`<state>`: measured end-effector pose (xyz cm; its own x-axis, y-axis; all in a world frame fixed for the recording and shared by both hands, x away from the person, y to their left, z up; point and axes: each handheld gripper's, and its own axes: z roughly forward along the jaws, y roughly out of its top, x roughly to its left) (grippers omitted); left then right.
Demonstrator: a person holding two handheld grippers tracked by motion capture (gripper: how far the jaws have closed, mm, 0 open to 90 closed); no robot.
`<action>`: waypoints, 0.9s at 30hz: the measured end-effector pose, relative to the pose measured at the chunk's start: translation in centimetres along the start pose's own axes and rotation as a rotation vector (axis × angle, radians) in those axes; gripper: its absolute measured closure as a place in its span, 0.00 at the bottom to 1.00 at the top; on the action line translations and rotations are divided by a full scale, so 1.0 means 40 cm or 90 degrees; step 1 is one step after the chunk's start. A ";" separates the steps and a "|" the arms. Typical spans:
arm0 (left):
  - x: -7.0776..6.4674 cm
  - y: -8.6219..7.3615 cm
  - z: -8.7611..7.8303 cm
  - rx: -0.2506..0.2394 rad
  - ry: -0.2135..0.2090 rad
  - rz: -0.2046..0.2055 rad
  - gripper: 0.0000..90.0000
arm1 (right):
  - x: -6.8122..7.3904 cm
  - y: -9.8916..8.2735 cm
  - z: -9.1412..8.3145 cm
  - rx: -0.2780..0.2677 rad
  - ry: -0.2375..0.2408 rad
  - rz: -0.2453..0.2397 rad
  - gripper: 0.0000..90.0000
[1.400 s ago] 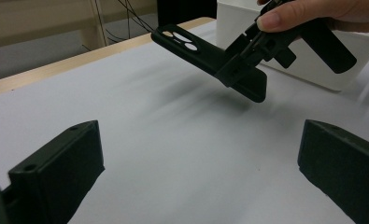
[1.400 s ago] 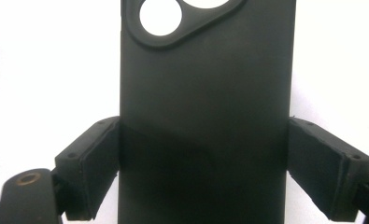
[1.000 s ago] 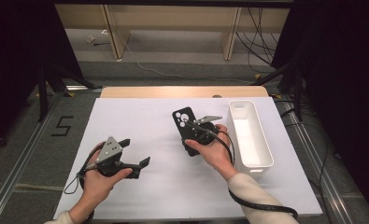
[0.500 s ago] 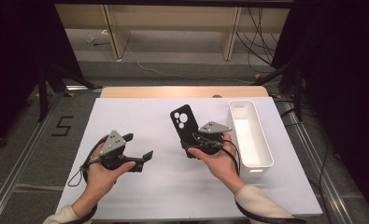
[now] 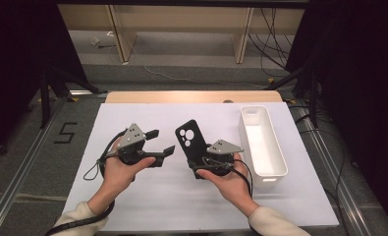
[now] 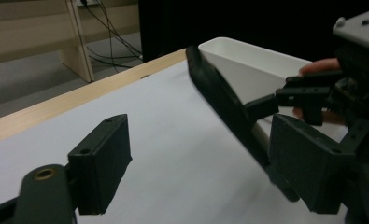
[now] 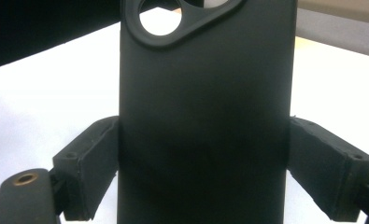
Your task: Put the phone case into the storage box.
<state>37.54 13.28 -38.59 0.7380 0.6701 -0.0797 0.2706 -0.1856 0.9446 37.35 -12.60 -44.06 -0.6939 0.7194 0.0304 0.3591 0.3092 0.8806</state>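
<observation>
A black phone case [image 5: 188,139] with a camera cut-out stands tilted above the white sheet, its lower end gripped by my right gripper [image 5: 199,163]. In the right gripper view the case [image 7: 205,116] sits between both pads [image 7: 91,175], which press on its long edges. My left gripper [image 5: 160,142] hovers just left of the case, pointing at it. Its jaws have just been closing and still stand apart with nothing pressed between them. In the left gripper view the case [image 6: 222,100] runs edge-on past the right jaw of my left gripper [image 6: 205,172], beyond the fingertips.
A long white bin [image 5: 263,142] lies at the right of the white sheet [image 5: 132,115]; the bin [image 6: 257,63] holds nothing I can see. The table's wooden far edge [image 5: 191,97] runs behind. Shelving legs and cables stand on the floor beyond.
My left hand has lifted and moved right toward the case, and its jaws are narrower. My right hand has drawn the case a little nearer to the person.
</observation>
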 end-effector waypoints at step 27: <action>-0.002 0.033 0.085 -0.011 -0.019 -0.134 0.76 | 0.028 -0.012 0.000 -0.017 -0.005 -0.026 0.16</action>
<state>39.93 10.53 -38.41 0.6843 0.6714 -0.2845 0.4101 -0.0318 0.9115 36.41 -11.96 -44.44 -0.7026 0.7115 -0.0100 0.3137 0.3223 0.8932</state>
